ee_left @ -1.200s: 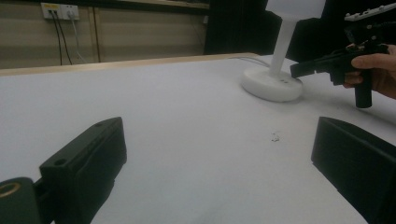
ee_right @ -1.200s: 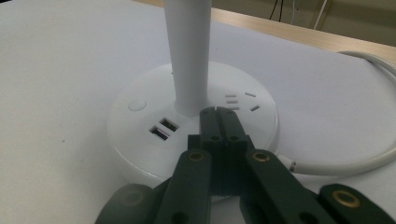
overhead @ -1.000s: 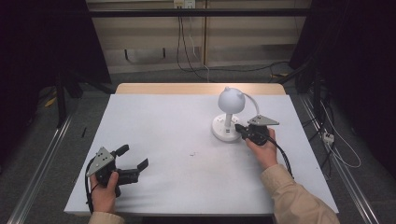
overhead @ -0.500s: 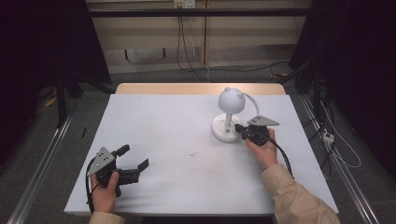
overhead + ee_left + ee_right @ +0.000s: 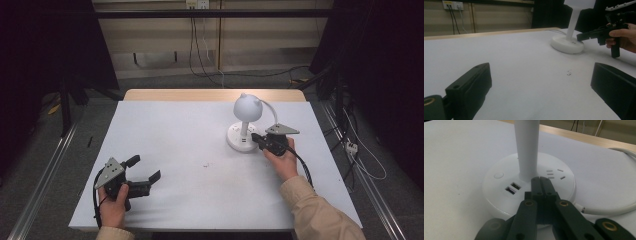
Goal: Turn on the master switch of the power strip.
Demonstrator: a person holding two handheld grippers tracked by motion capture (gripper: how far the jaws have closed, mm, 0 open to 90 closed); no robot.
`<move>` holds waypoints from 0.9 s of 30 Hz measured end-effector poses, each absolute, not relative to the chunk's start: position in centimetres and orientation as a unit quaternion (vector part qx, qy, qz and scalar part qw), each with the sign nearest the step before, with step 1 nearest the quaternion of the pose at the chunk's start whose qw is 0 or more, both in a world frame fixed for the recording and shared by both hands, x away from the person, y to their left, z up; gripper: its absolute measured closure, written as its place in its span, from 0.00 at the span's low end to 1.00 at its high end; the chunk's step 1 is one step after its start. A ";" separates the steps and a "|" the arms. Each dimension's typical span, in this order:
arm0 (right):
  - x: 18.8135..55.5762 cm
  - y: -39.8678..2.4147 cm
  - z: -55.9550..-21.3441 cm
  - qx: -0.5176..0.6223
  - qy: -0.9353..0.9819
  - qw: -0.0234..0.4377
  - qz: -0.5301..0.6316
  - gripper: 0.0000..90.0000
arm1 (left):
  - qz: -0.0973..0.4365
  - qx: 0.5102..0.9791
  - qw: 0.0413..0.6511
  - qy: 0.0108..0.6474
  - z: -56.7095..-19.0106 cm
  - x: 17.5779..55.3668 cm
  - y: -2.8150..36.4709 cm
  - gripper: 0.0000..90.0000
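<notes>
A: Right gripper [image 5: 256, 137] sits at the lamp [image 5: 246, 120], at about 2 o'clock on the table [image 5: 200, 125]. Can you read its jaws from the high view?

B: Barely, they're a dark blur against the base. The right gripper view settles it: the 2 jaws are pressed flat together, nothing between them, tips over the base [image 5: 499, 192] just at the foot of the stem [image 5: 526, 147].

A: That close view also gives 2 USB ports [image 5: 512, 188], a round button [image 5: 498, 175] and socket slots [image 5: 554, 173]. The high view shows none of that. The lamp's head is cut off up close, though.

B: And the white cord [image 5: 616, 207] runs out of frame at 3 o'clock.

A: Left gripper [image 5: 145, 170]?

B: Down at 7 o'clock, jaws spread wide, holding nothing. Its own view cuts off both jaws and shows a small speck [image 5: 568, 73] on the table.

A: The right hand [image 5: 621, 37] shows there too, far off at 1 o'clock.
</notes>
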State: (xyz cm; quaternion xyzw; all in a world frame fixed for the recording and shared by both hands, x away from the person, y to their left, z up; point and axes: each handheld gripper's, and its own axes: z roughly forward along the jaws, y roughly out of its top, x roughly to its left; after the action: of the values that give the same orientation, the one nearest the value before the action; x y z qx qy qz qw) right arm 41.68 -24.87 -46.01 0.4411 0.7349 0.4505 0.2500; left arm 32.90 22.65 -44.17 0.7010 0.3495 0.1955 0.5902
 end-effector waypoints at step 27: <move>41.5 -24.7 -46.1 0.440 0.736 0.259 0.445 1.00 | 0.196 0.701 0.591 0.348 -44.1 32.9 22.5 0.03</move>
State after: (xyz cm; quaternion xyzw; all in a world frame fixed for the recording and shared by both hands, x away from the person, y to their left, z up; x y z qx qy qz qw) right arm 41.55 -24.66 -46.12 0.4397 0.7362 0.4447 0.2586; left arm 32.87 22.45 -44.09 0.7007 0.3484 0.1963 0.5908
